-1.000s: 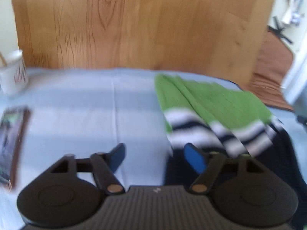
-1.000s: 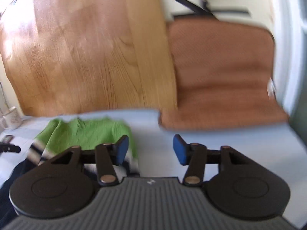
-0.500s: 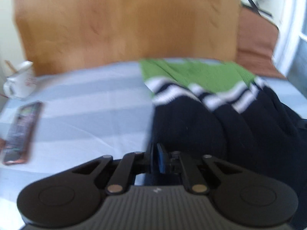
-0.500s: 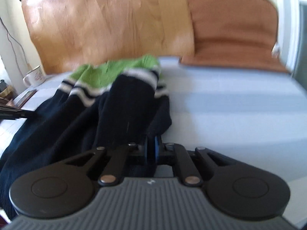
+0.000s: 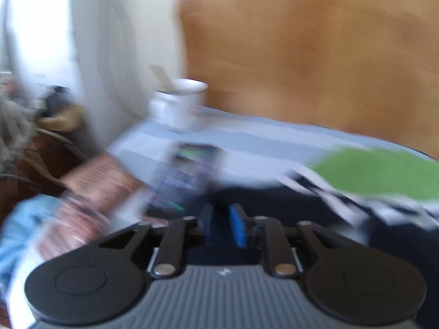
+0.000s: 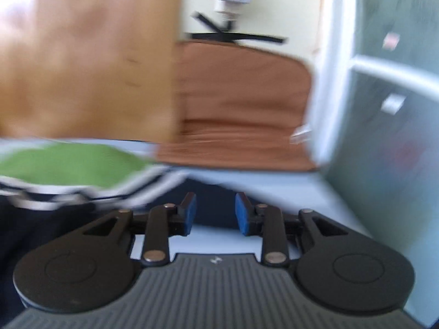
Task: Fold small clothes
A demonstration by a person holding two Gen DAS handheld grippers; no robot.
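A small sweater, green (image 5: 378,172) at the top with white and navy stripes and a navy body (image 5: 274,205), lies on the pale blue striped sheet (image 5: 260,142). My left gripper (image 5: 221,222) is over the navy edge at the sweater's left side. Its jaws are opening, with a narrow gap between the blue pads (image 5: 237,224) and dark cloth showing behind it. My right gripper (image 6: 215,215) is at the sweater's right edge, its jaws opening wider. Navy cloth (image 6: 41,233) and bare sheet (image 6: 274,186) show between its pads, which press on nothing. Both views are blurred.
A white mug (image 5: 178,104), a phone (image 5: 186,181), a reddish packet (image 5: 101,181) and light blue cloth (image 5: 24,219) lie left of the sweater. A wooden headboard (image 5: 301,54) stands behind. To the right are a brown cushion (image 6: 241,104) and a glass door (image 6: 384,109).
Both grippers went from open to shut on the navy cloth half a second ago, and now their pads have parted. The left view has swung left, the right view right.
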